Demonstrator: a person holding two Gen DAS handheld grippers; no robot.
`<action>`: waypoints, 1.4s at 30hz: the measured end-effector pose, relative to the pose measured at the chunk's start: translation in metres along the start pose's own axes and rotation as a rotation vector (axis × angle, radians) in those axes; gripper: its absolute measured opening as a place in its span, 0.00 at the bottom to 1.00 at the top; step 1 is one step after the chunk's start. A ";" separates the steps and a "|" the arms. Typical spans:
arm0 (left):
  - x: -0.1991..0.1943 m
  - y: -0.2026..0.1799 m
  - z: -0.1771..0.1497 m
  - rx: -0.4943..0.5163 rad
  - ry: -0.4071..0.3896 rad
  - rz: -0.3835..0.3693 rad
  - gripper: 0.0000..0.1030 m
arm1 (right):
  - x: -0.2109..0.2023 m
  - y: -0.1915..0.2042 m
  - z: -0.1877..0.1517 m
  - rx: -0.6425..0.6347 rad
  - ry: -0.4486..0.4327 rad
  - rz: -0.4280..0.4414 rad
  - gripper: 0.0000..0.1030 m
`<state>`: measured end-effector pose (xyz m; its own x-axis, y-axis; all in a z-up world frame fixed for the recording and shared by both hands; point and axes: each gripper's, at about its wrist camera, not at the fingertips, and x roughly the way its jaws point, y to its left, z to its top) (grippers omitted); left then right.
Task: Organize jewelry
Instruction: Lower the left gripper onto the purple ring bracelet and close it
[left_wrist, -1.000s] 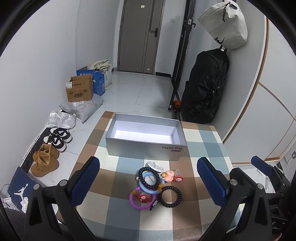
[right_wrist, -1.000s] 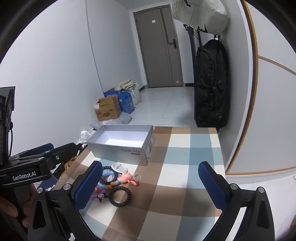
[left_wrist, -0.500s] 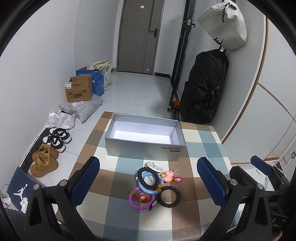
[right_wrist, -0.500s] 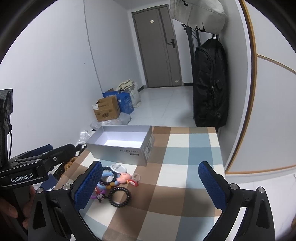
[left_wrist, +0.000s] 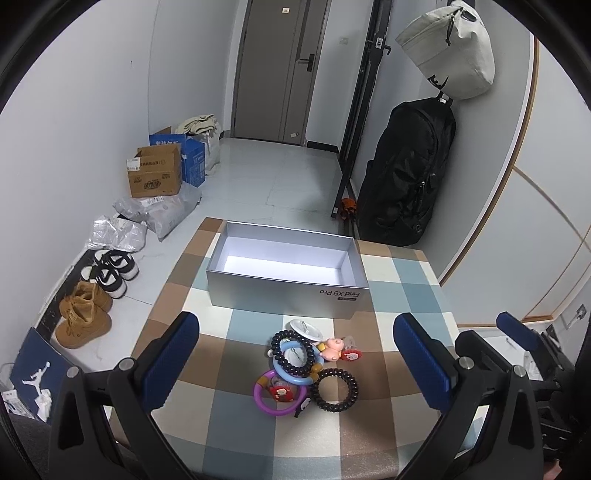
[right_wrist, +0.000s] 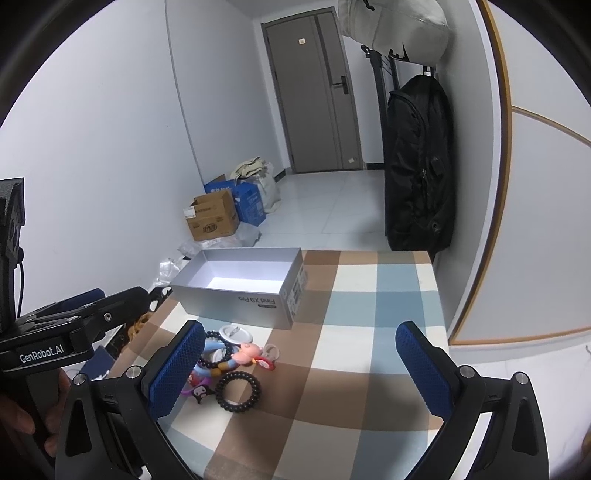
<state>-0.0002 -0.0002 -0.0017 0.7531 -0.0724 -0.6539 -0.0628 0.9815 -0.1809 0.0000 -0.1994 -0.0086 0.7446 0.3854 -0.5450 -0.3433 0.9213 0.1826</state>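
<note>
A pile of jewelry lies on the checked tablecloth: a black bead bracelet, a blue ring, a purple ring, a black coil hair tie, a pink pig charm and a white round piece. Behind it stands an open, empty grey box. My left gripper is open above the pile's near side. My right gripper is open to the right of the pile, with the box beyond it. Both hold nothing.
The table's left edge drops to the floor, where shoes, cardboard boxes and bags lie. A black backpack hangs by the right wall behind the table. The left gripper's body shows at the left of the right wrist view.
Both grippers have barely shifted; the view is almost the same. The jewelry and the box have not moved.
</note>
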 end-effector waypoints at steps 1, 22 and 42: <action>0.002 0.001 0.000 -0.005 0.012 -0.018 0.99 | 0.000 0.000 0.000 0.001 0.000 -0.005 1.00; 0.053 0.024 -0.038 -0.005 0.408 -0.155 0.99 | 0.039 -0.017 0.009 0.089 0.153 -0.091 1.00; 0.052 0.013 -0.040 0.083 0.437 -0.163 0.47 | 0.053 -0.017 0.012 0.114 0.194 -0.068 1.00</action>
<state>0.0120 0.0022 -0.0673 0.4014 -0.2773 -0.8729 0.0994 0.9606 -0.2595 0.0525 -0.1937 -0.0309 0.6363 0.3157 -0.7039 -0.2214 0.9488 0.2254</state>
